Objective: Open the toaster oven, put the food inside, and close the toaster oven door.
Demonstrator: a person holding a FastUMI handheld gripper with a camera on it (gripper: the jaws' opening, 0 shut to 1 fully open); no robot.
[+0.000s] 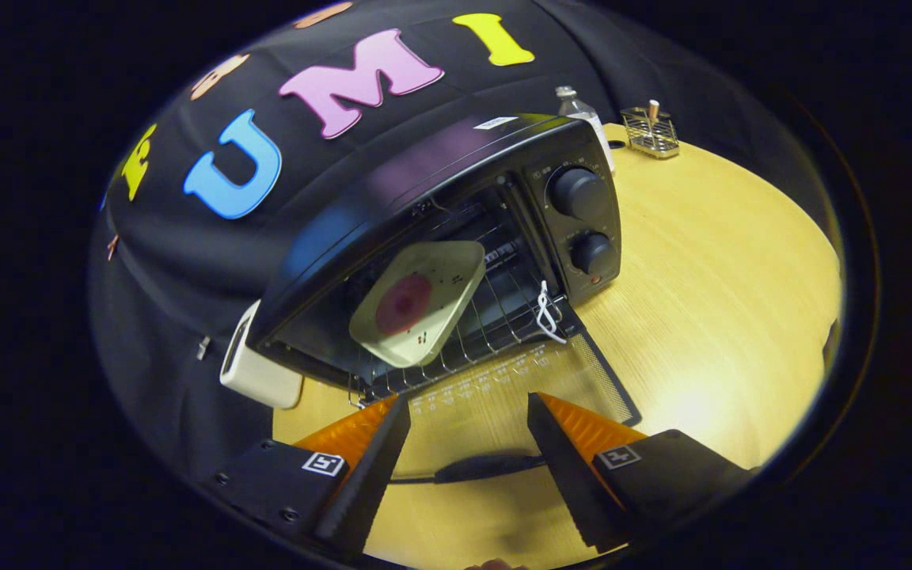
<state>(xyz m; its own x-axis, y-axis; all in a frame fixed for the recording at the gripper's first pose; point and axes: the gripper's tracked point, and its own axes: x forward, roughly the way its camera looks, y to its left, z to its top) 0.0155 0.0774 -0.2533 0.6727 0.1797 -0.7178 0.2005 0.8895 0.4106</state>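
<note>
We see the plate (418, 302) of food already on the oven (456, 229) rack, so with our gripper (468, 423) spread wide and empty, probably only shutting the door (519, 388) remains.

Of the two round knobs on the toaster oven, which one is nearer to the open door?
The lower knob, just above the small red light; the upper knob sits higher on the panel. The open gripper holds nothing.

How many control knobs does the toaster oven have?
2, both on the toaster oven front panel right of the open cavity: upper knob, lower knob directly beneath it. The gripper fingers are open, holding nothing.
</note>
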